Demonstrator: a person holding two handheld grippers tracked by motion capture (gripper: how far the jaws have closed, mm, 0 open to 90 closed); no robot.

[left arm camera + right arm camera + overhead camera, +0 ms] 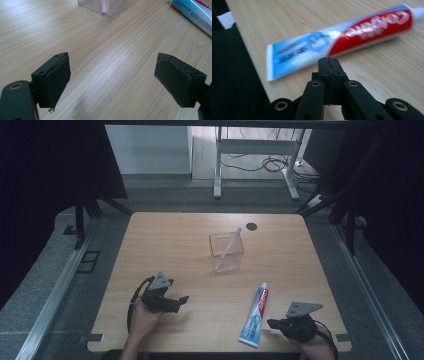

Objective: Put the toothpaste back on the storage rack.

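Your right gripper (329, 65) has its 2 jaws pressed together, nothing between them. The toothpaste tube (342, 40) lies flat on the wooden table (165, 245), just beyond those fingertips and apart from them. Your left gripper (112, 82) stands wide open over bare wood. A clear box (226, 251) holding 1 pink toothbrush (231, 242) sits farther ahead. Grey floor (45, 270) surrounds the table; cables (270, 164) trail under a white frame (255, 150) behind.

Toothbrush (229, 246) in box (227, 253), toothpaste (255, 316) nearer, right.
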